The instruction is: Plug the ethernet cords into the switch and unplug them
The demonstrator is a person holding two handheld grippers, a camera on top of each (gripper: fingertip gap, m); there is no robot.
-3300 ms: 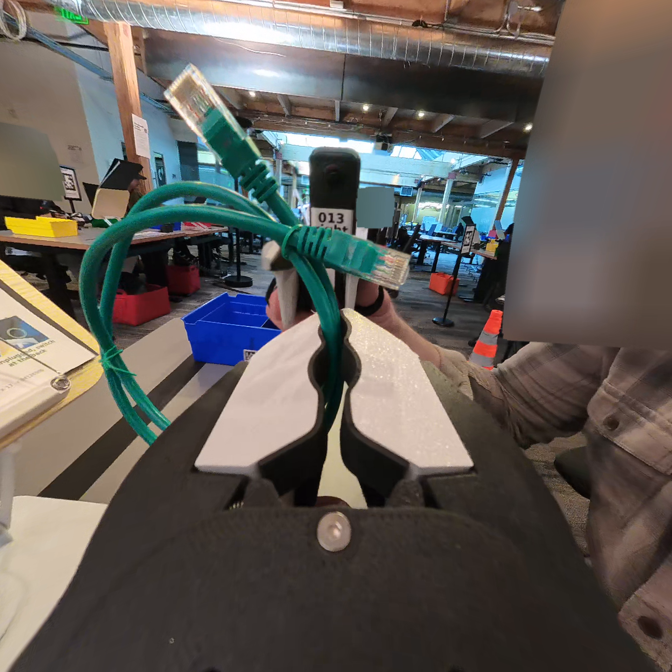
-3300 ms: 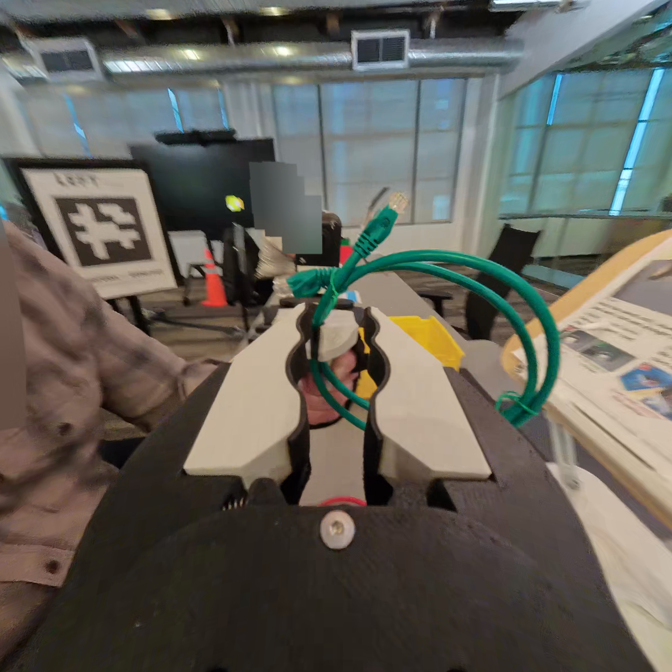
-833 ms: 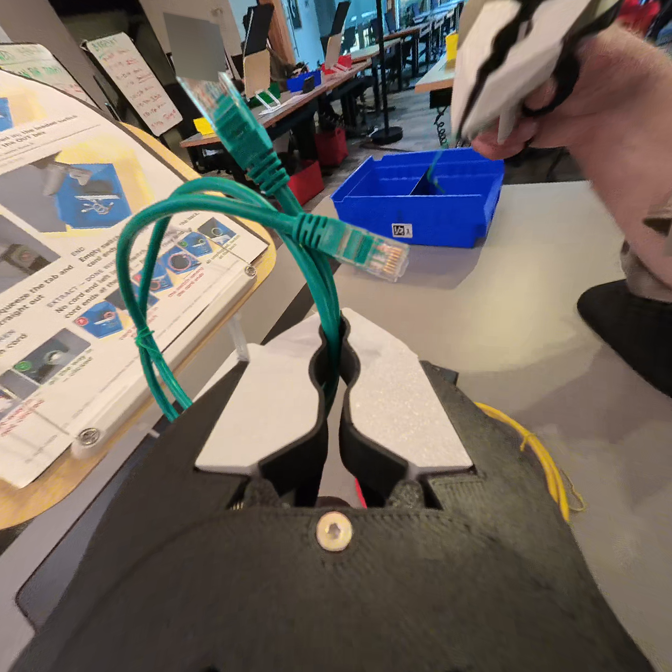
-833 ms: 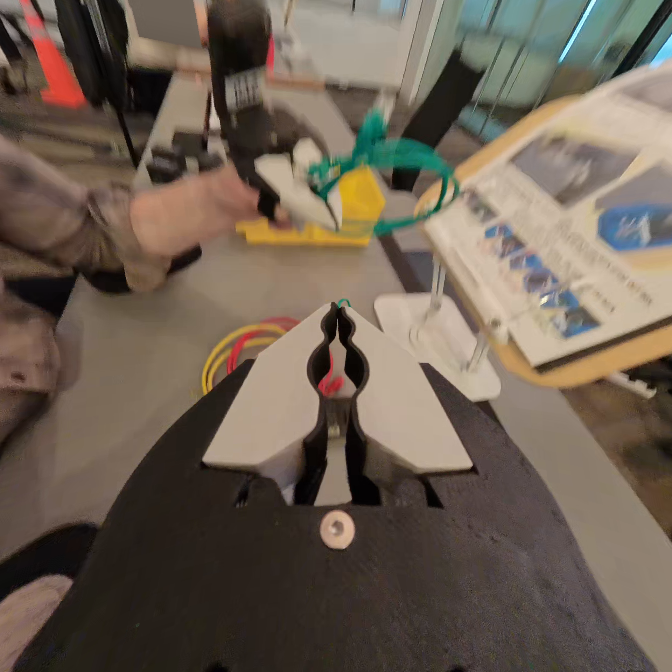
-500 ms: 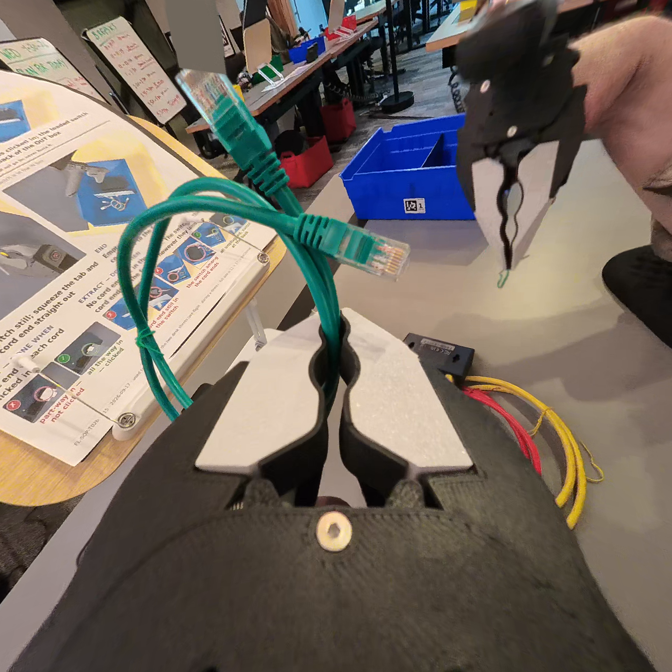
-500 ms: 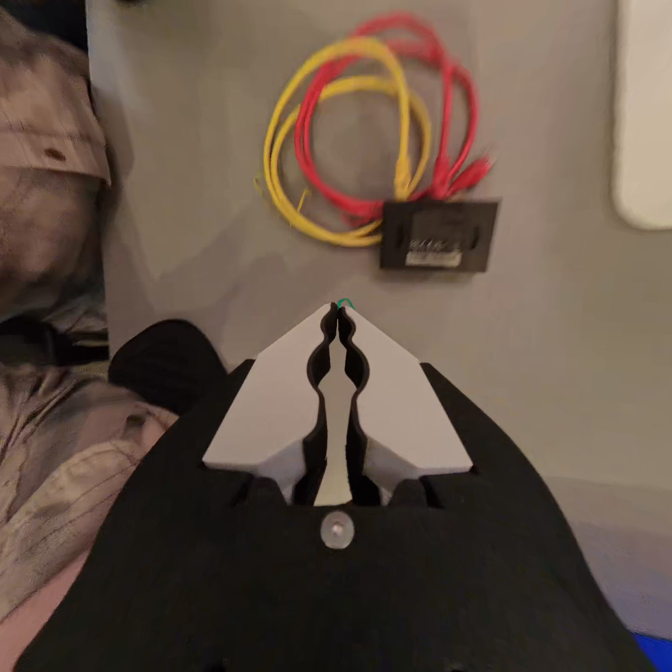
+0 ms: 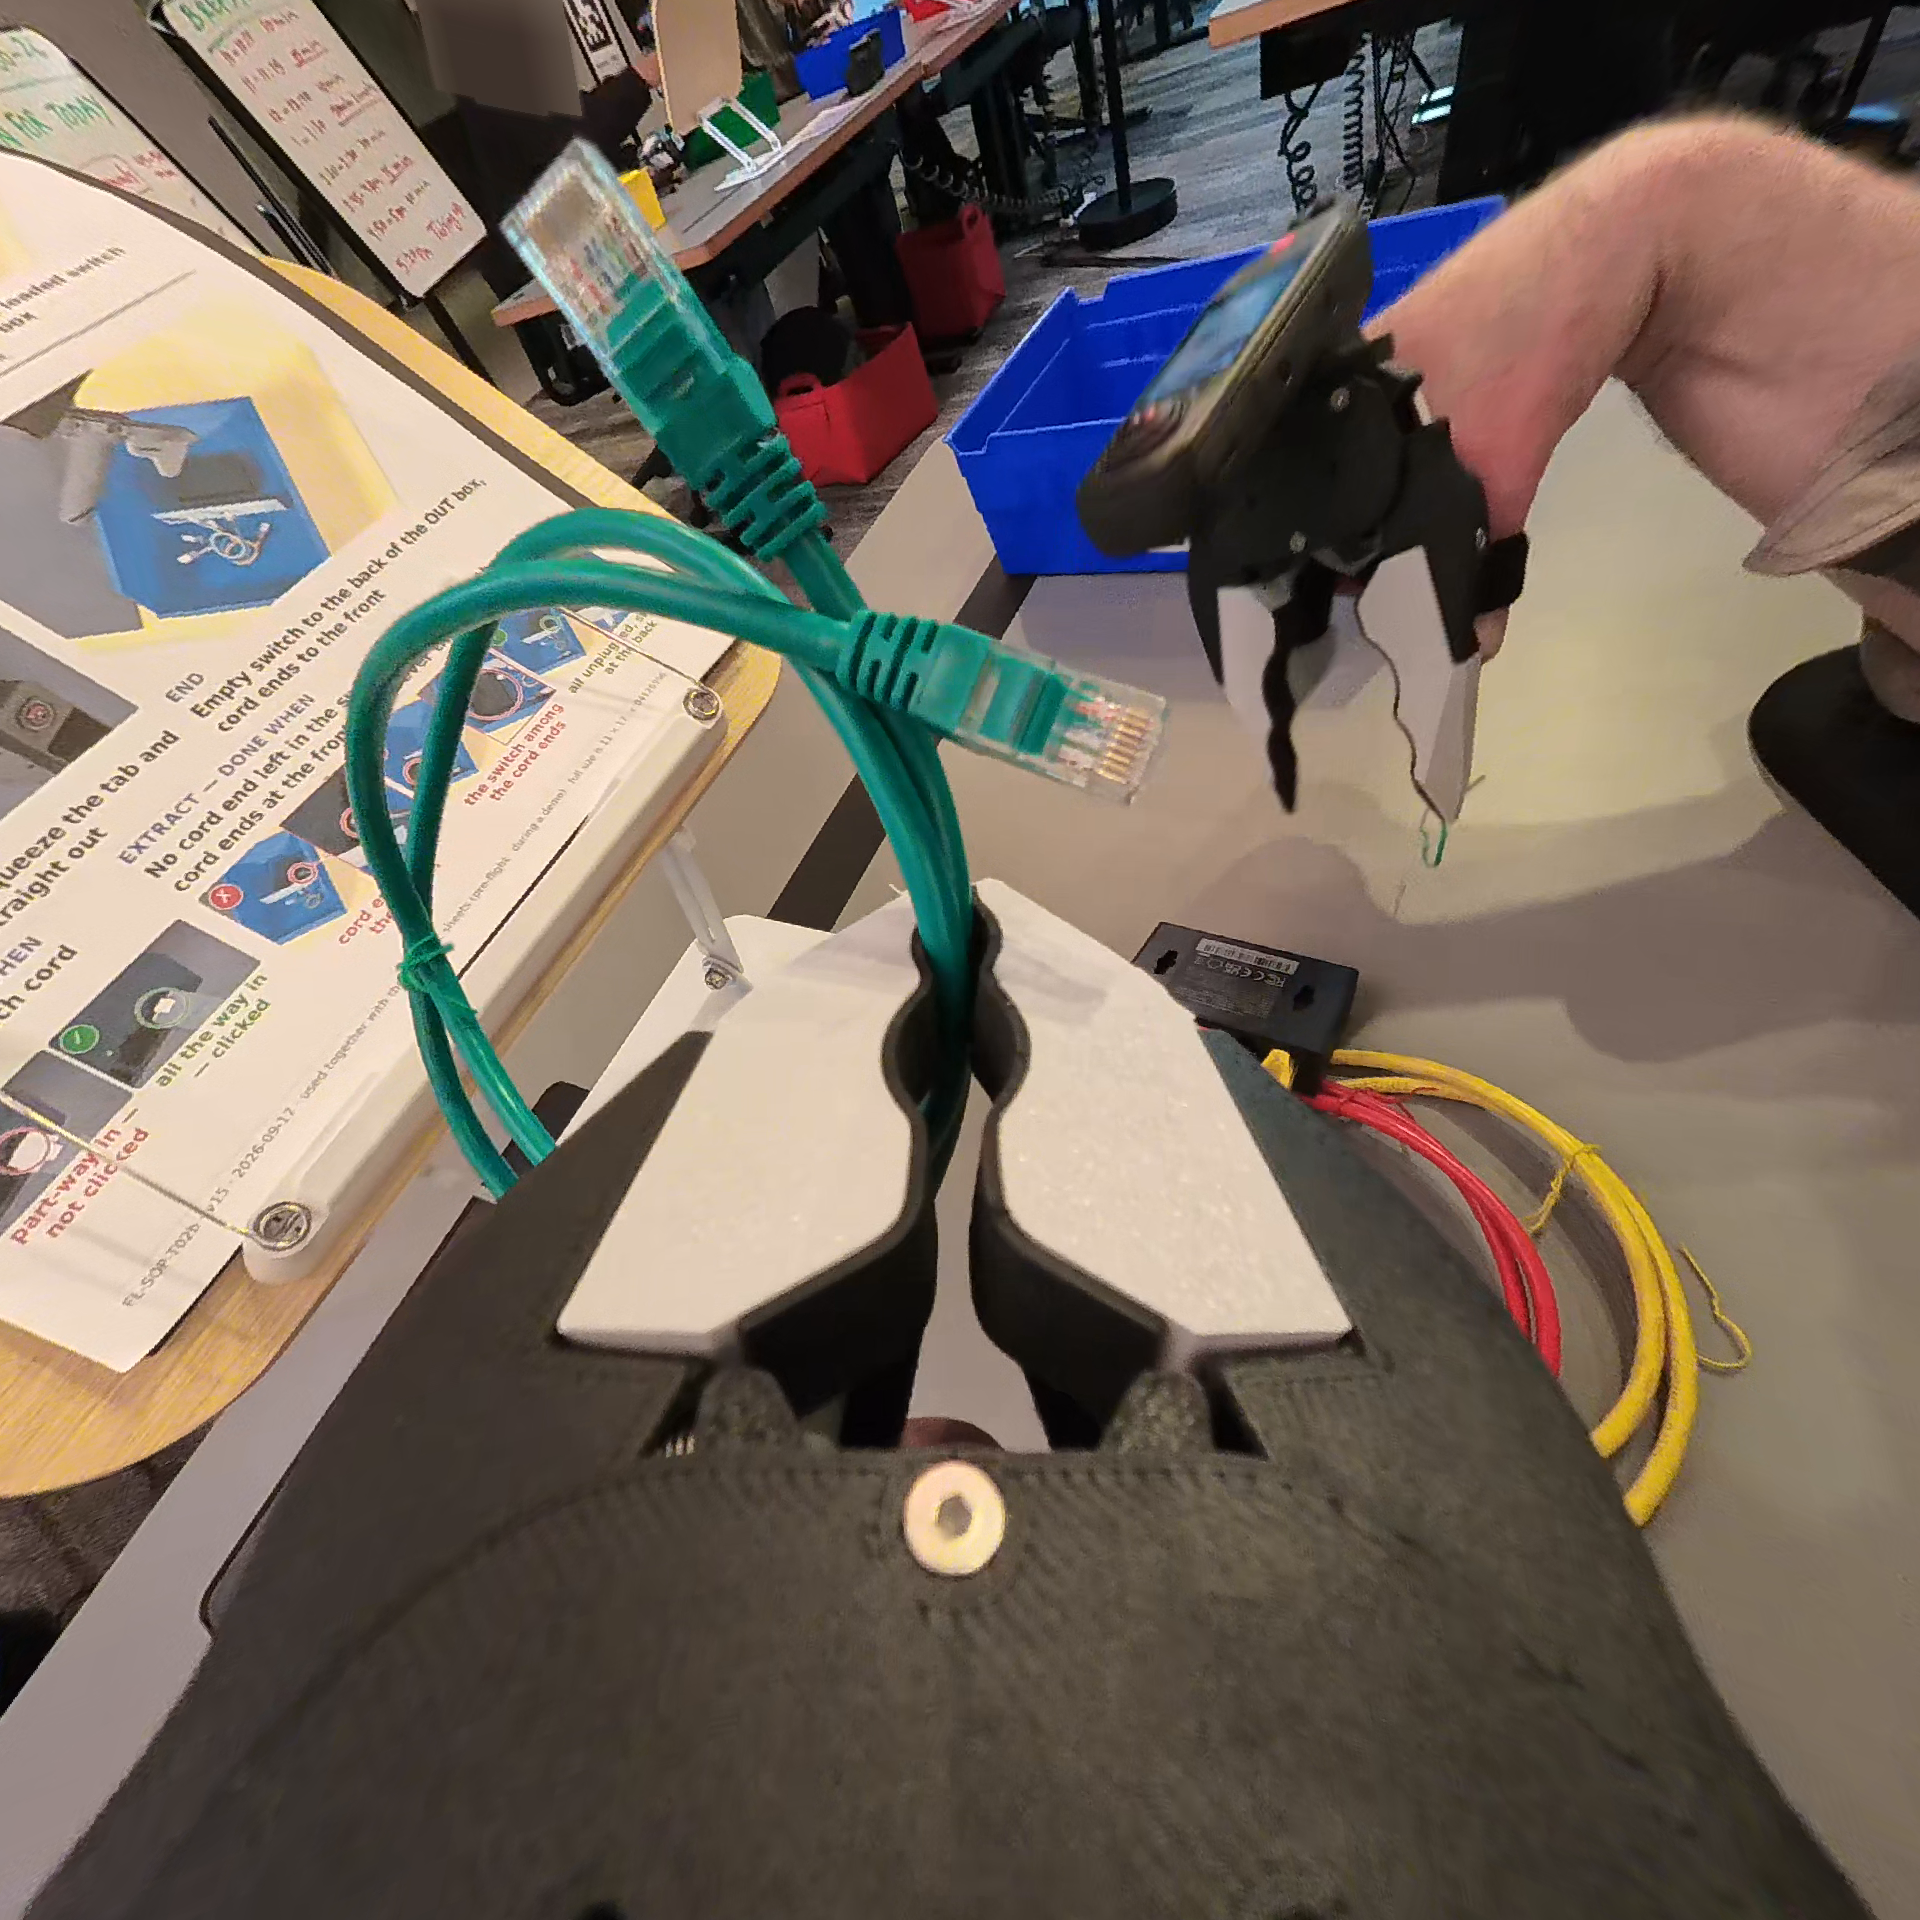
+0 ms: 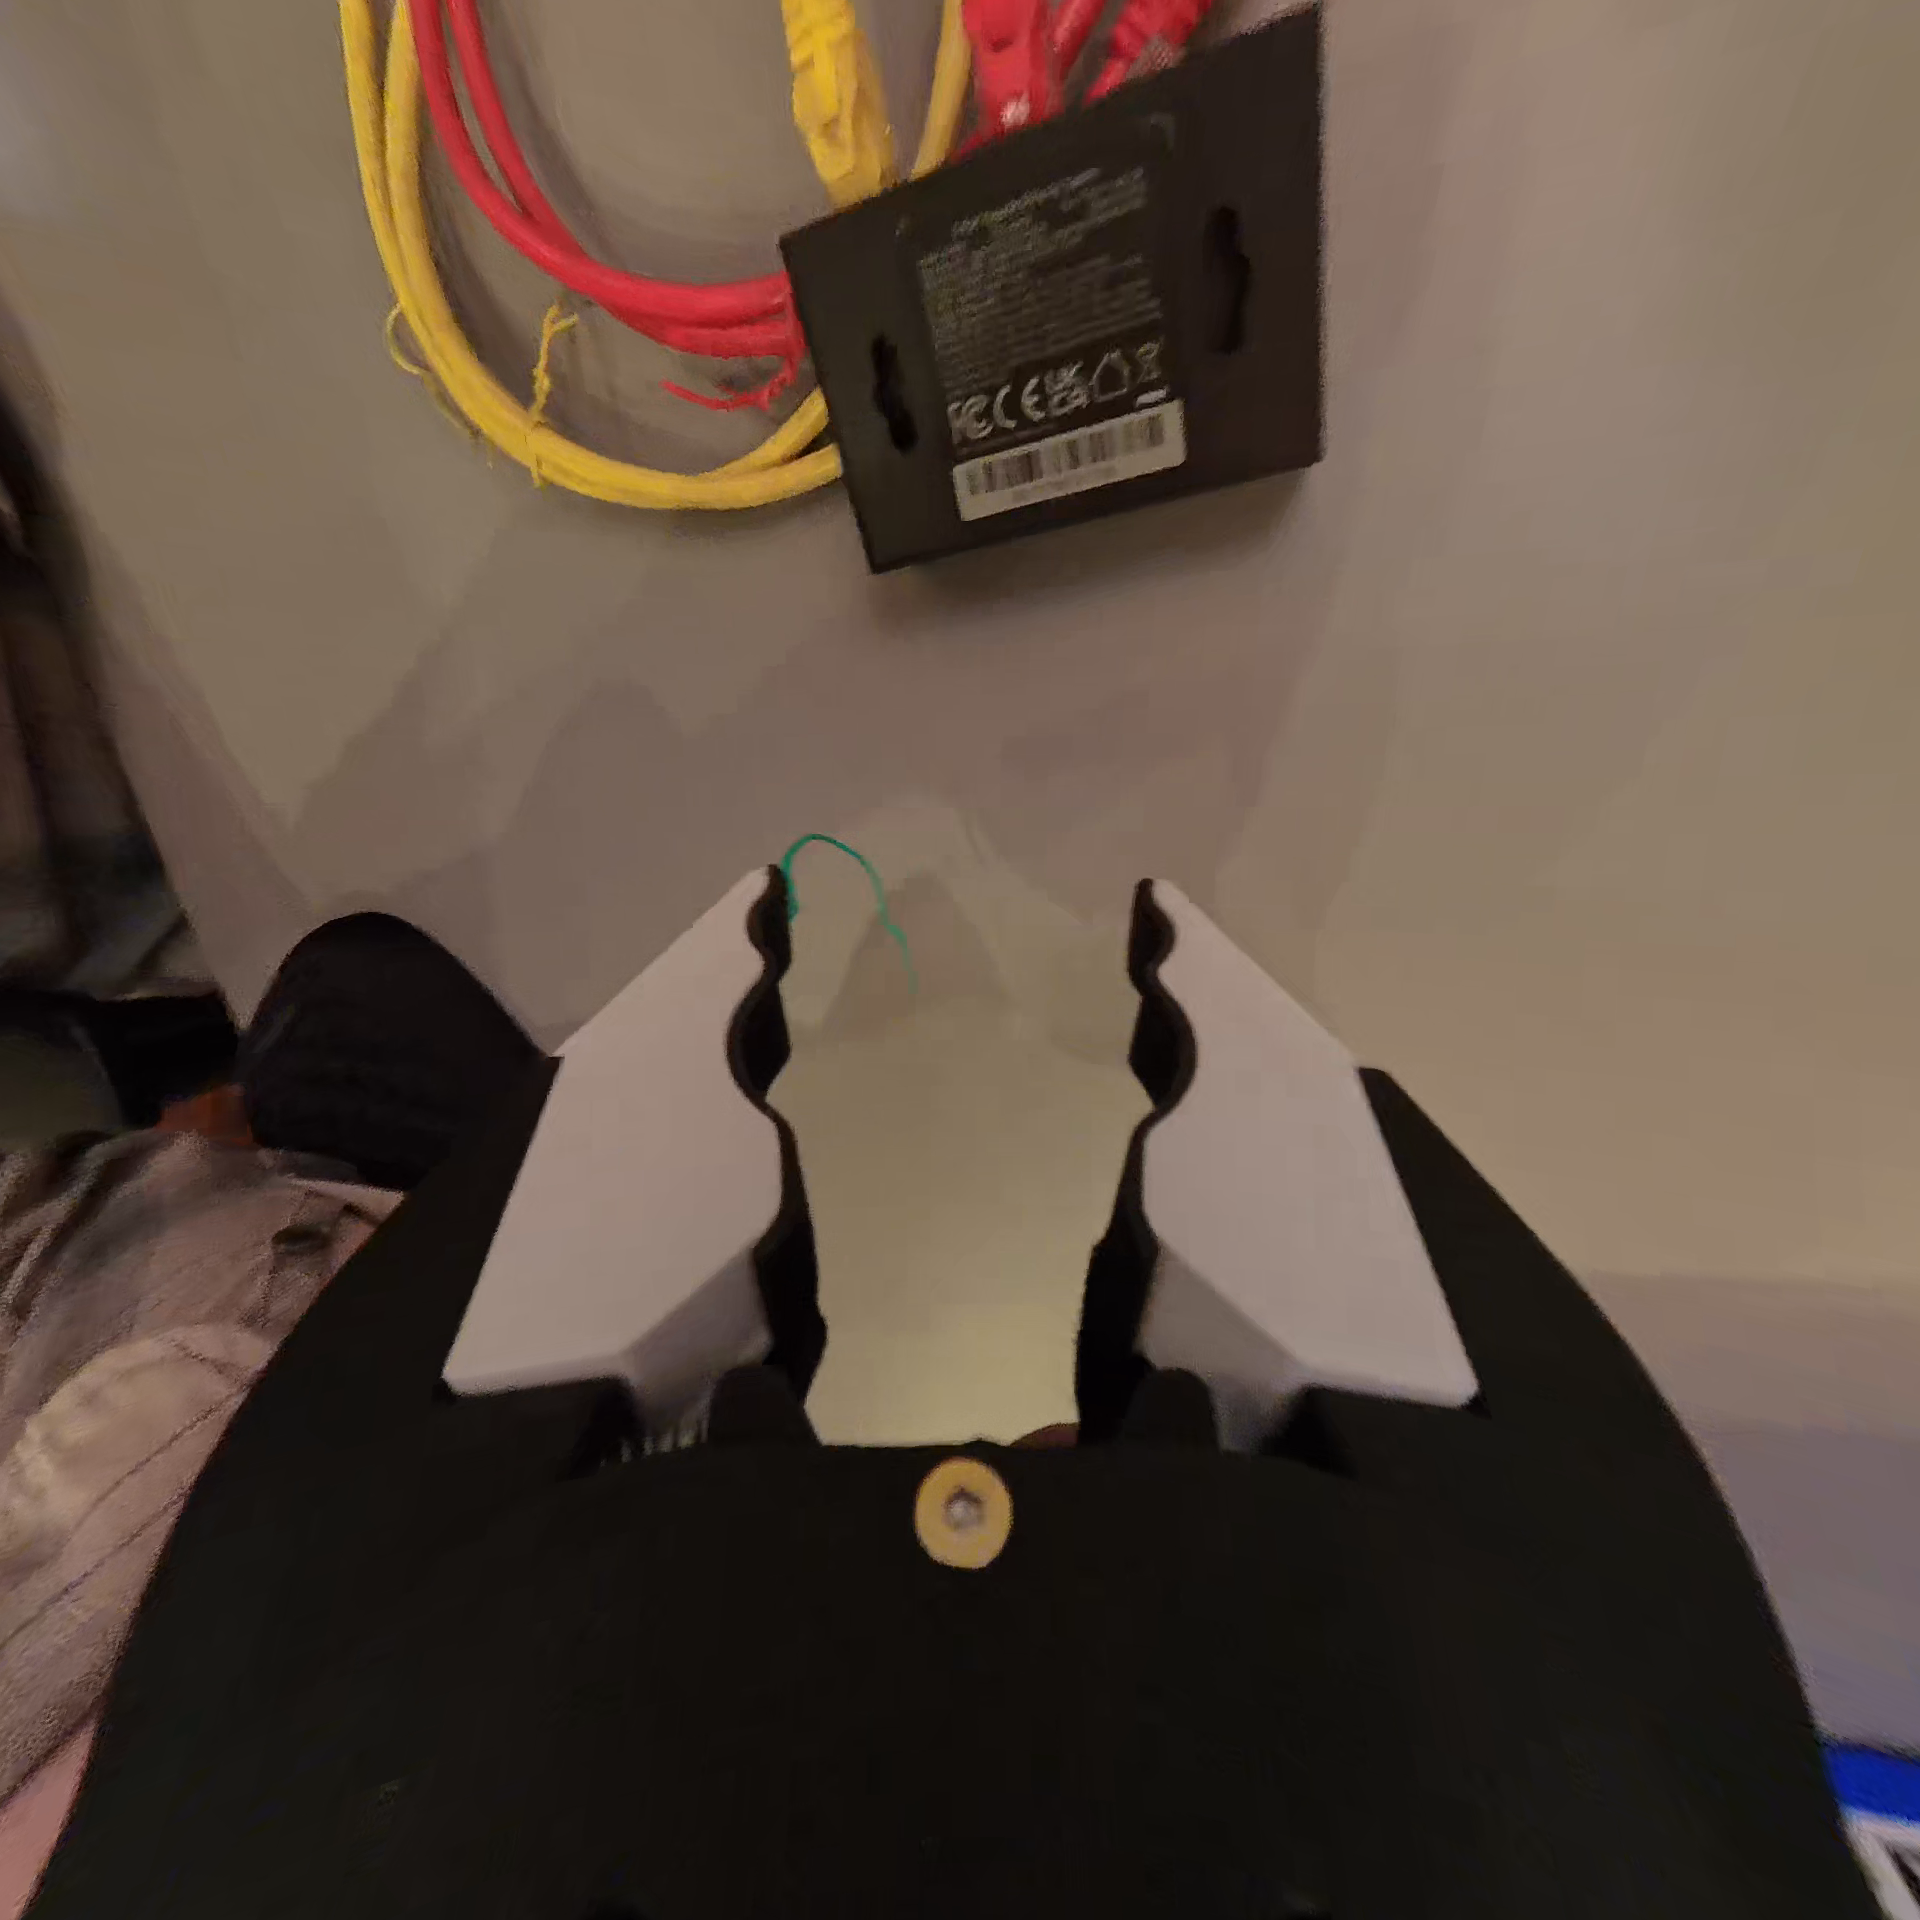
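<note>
Looping from the left hand-held gripper [image 7: 951, 997]: a green cord [image 7: 665, 613].

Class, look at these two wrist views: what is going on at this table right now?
A person works two handheld grippers. The left gripper is shut on a bundled green ethernet cord, both plugs free in the air. The right gripper hangs open and empty above the grey table, a thin green twist tie stuck to one finger. The black switch lies label up, with yellow cords and red cords at it.
</note>
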